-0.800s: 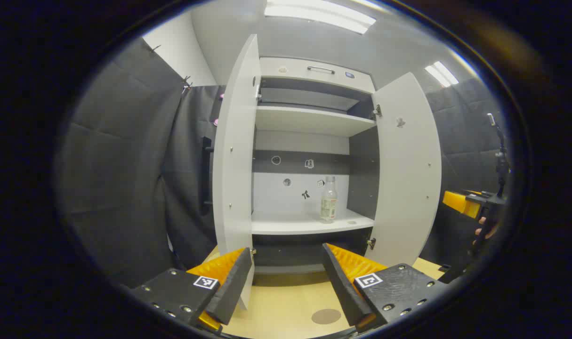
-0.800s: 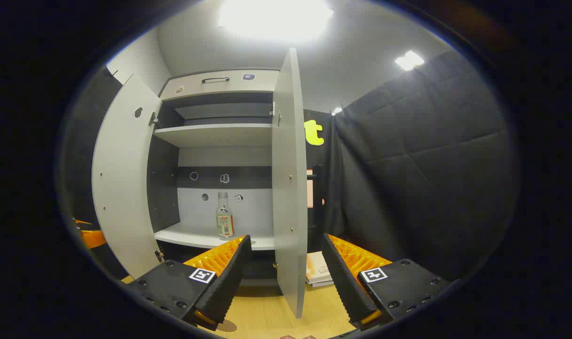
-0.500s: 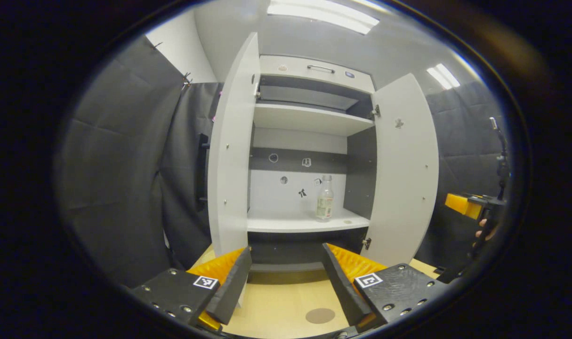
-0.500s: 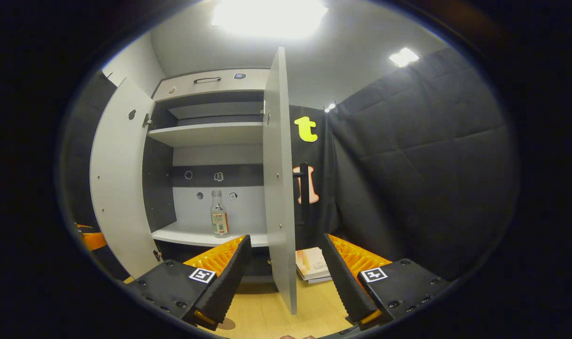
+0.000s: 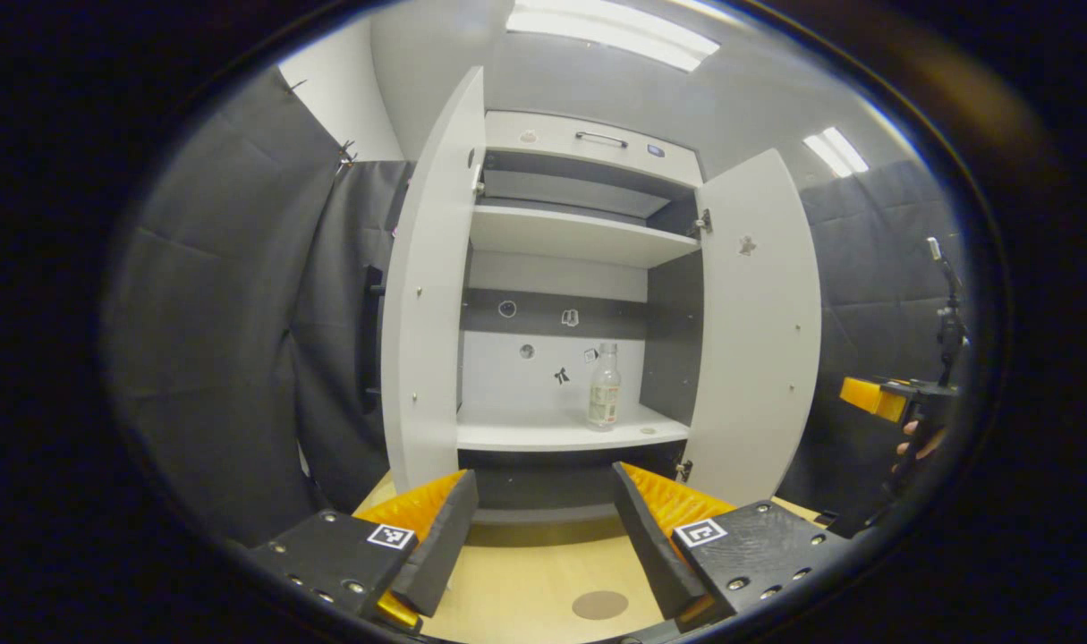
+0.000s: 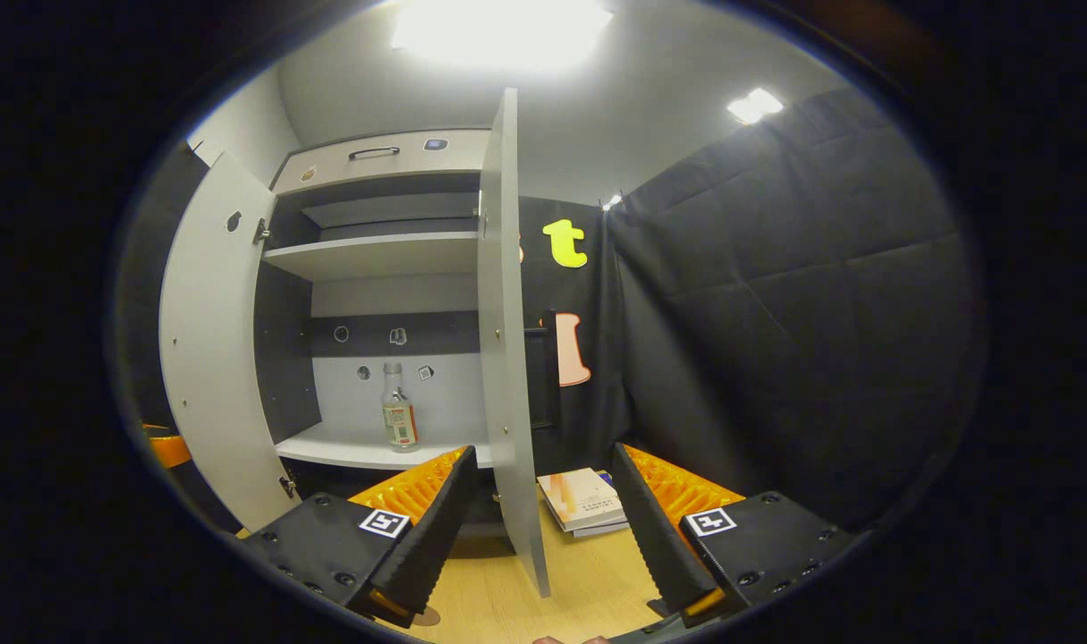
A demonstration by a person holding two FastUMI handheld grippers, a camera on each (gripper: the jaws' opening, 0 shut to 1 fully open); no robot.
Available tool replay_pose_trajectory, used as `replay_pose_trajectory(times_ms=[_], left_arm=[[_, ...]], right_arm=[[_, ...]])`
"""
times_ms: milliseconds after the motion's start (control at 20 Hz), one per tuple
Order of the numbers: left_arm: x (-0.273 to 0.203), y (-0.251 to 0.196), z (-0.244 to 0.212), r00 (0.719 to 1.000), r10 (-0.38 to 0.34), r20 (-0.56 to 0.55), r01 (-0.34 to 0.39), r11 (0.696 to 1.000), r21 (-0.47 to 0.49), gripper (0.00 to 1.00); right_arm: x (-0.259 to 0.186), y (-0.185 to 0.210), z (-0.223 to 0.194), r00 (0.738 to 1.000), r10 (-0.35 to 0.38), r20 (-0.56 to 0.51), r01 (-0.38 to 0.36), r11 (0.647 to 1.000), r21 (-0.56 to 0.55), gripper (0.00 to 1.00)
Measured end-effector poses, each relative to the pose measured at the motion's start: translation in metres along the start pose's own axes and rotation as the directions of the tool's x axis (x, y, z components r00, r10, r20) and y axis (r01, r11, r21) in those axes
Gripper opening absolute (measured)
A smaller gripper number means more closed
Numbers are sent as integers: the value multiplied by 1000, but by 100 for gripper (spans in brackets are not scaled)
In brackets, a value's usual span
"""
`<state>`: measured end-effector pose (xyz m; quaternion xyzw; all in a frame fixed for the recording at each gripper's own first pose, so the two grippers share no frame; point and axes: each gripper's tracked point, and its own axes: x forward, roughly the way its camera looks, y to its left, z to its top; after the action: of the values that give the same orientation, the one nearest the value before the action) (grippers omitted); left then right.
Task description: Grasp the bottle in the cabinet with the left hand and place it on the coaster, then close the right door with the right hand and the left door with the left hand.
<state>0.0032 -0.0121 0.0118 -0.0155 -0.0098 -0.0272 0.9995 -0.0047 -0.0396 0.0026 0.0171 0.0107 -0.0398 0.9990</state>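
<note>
A clear bottle (image 5: 603, 398) with a label stands upright on the lower shelf of the open cabinet, toward its right side; the right gripper view has the bottle (image 6: 399, 416) too. Both doors hang open: the left door (image 5: 427, 331) and the right door (image 5: 758, 340). A round brown coaster (image 5: 599, 605) lies on the wooden table in front. My left gripper (image 5: 543, 483) is open, well short of the cabinet and holding nothing. My right gripper (image 6: 543, 465) is open, with the right door's edge (image 6: 507, 358) running between its fingers farther off.
A small stack of books (image 6: 583, 501) lies on the table to the right of the cabinet. Black padded cloth walls close in both sides. In the left gripper view, the right gripper (image 5: 874, 398) and the hand (image 5: 914, 443) holding it sit at the far right.
The cabinet has slid left in both views and sits slightly smaller. The books have come into sight beside the right door. Both grippers stay open.
</note>
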Motion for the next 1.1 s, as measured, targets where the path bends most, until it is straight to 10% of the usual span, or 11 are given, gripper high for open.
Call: replay_pose_trajectory(times_ms=[1100], left_arm=[[176, -58, 55, 993, -111, 32, 112, 993, -47, 91]], right_arm=[[82, -91, -8, 974, -222, -39, 224, 973, 55, 96]])
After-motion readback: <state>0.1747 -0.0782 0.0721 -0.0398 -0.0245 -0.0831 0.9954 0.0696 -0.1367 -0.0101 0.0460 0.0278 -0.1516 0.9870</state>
